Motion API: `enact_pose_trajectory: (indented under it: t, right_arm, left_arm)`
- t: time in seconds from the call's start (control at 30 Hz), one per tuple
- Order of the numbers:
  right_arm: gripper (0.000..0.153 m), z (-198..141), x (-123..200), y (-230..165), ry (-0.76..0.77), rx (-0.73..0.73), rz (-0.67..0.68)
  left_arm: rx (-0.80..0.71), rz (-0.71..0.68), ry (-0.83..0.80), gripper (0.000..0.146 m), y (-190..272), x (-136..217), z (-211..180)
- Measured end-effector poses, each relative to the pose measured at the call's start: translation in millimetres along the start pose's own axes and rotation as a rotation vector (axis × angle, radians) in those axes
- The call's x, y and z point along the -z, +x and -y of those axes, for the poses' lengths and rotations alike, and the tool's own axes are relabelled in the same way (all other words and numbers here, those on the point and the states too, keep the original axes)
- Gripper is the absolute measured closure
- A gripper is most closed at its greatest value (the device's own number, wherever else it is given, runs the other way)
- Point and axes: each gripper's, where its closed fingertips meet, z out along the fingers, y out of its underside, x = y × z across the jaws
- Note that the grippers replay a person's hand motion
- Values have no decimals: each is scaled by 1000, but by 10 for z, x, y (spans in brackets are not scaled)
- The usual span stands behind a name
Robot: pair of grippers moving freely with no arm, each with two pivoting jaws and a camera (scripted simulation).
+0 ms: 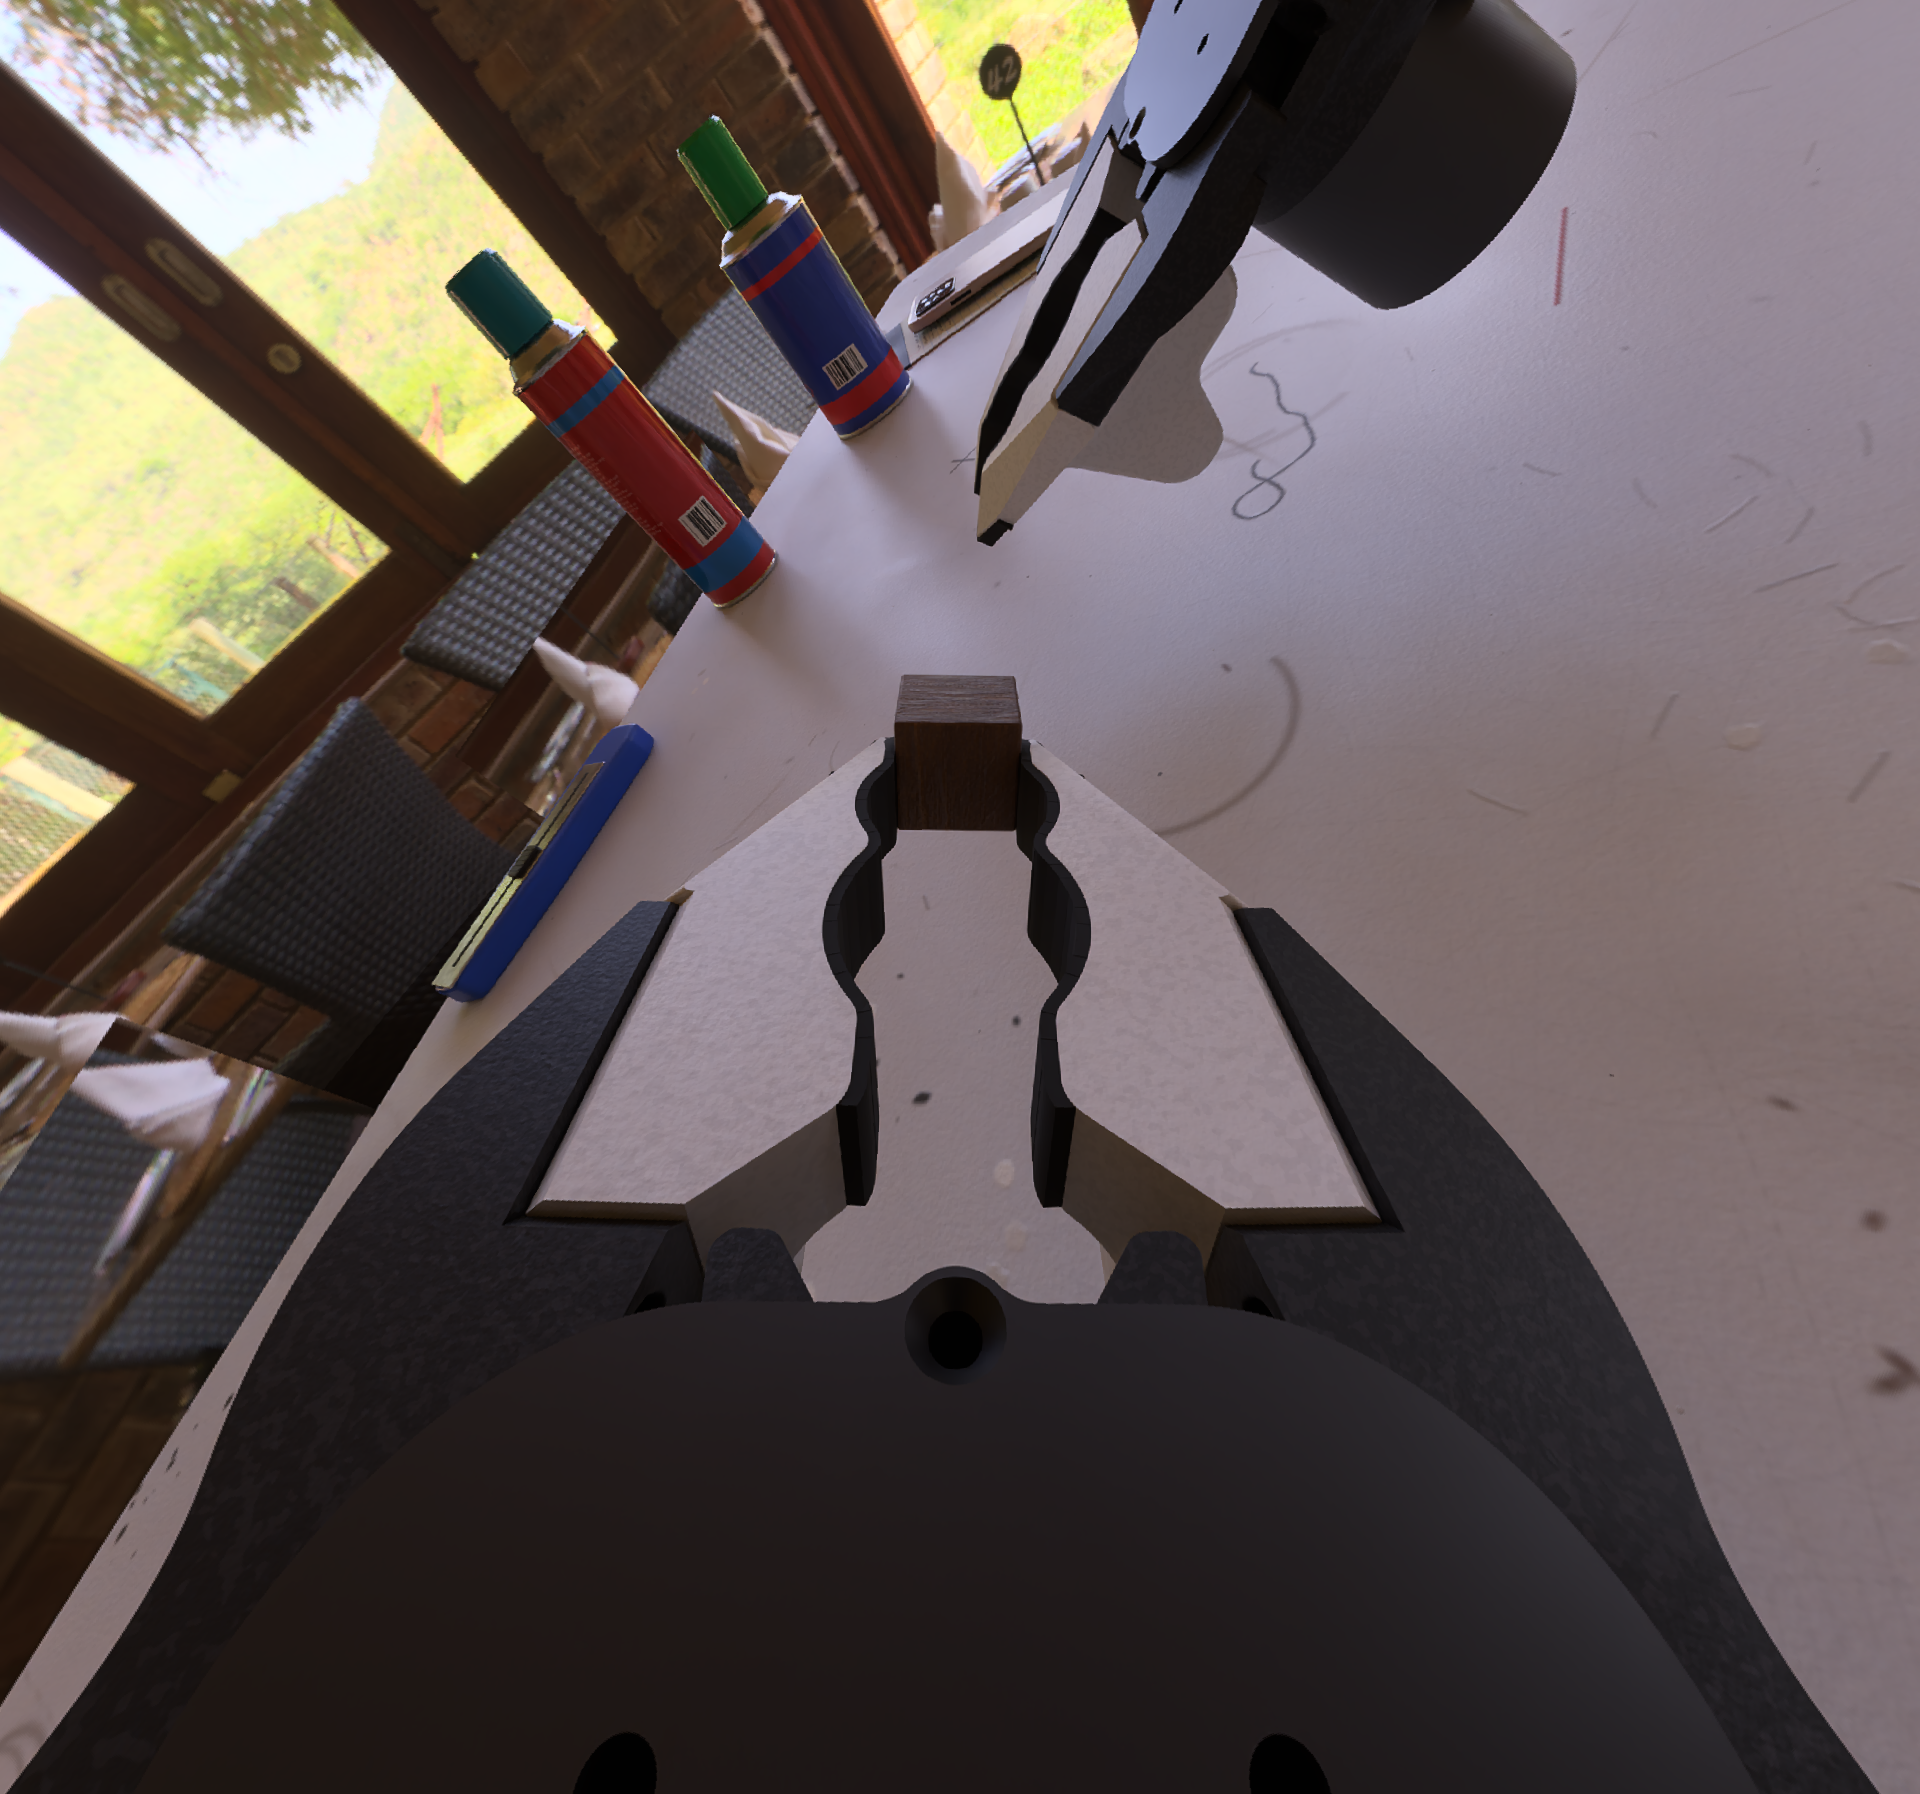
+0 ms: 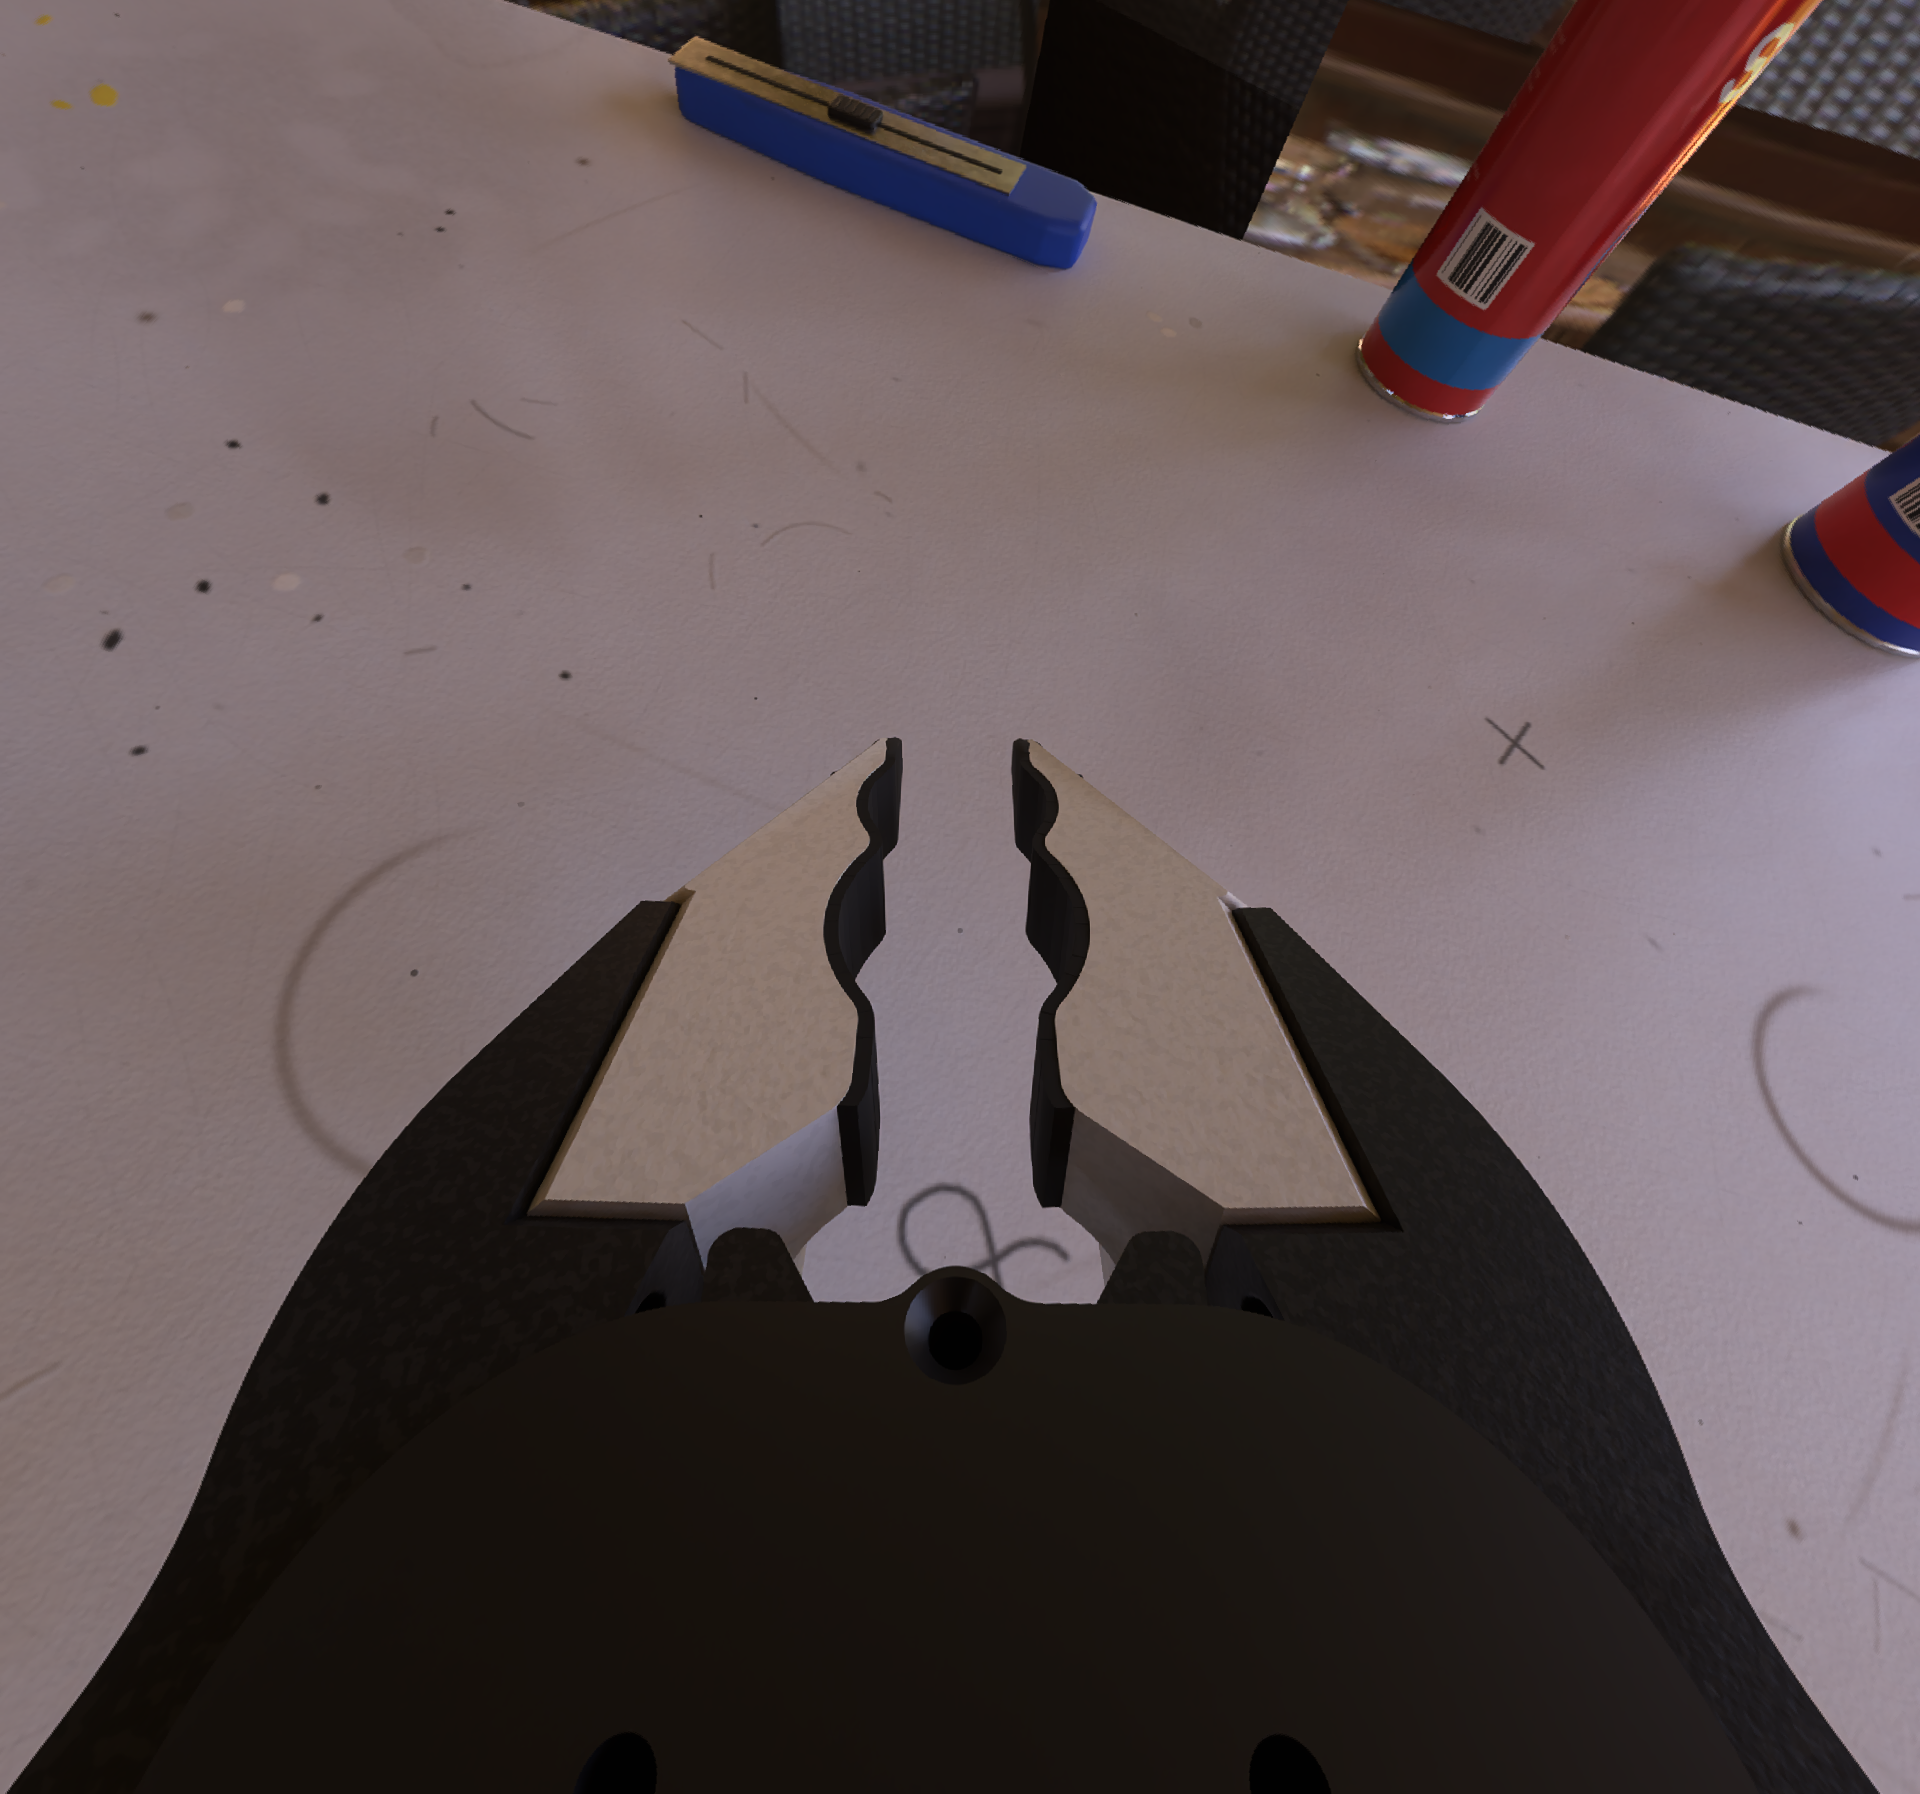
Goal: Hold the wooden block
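The wooden block is a small dark brown cube. It sits between the fingertips of my left gripper, which is shut on it, with both pads touching its sides. I cannot tell whether the block rests on the white table or is just above it. My right gripper is partly open and empty, hovering over bare table. It also shows in the left wrist view, farther off beyond the block and pointing down at the table. The block is not in the right wrist view.
A red spray can and a blue spray can stand near the table edge. A blue utility knife lies along that edge. A flat grey device lies farther back. Dark woven chairs stand beyond the edge.
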Motion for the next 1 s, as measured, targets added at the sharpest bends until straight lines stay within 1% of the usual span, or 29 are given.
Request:
enact_pose_trajectory:
  t: [0.17, 0.57, 0.87, 0.93, 1.0]
  right_arm:
    - [131, -11, -10, 2, -3, -15, 15]
    - [130, -6, -16, -41, -3, -1, 33]
    - [130, 25, 3, -96, 4, 57, 37]
    - [131, 12, 11, -140, -9, 70, 63]
    - [132, -14, 56, -250, -43, 89, 148]
  left_arm:
    - [11, 7, 2, 125, -20, 5, -2]
    - [3, 14, -7, 125, -28, 0, -24]
    - [-5, 19, -17, 125, -33, -4, -42]
    - [-7, 21, -17, 125, -35, -4, -40]
    - [-7, 29, -14, 125, -49, 3, -34]
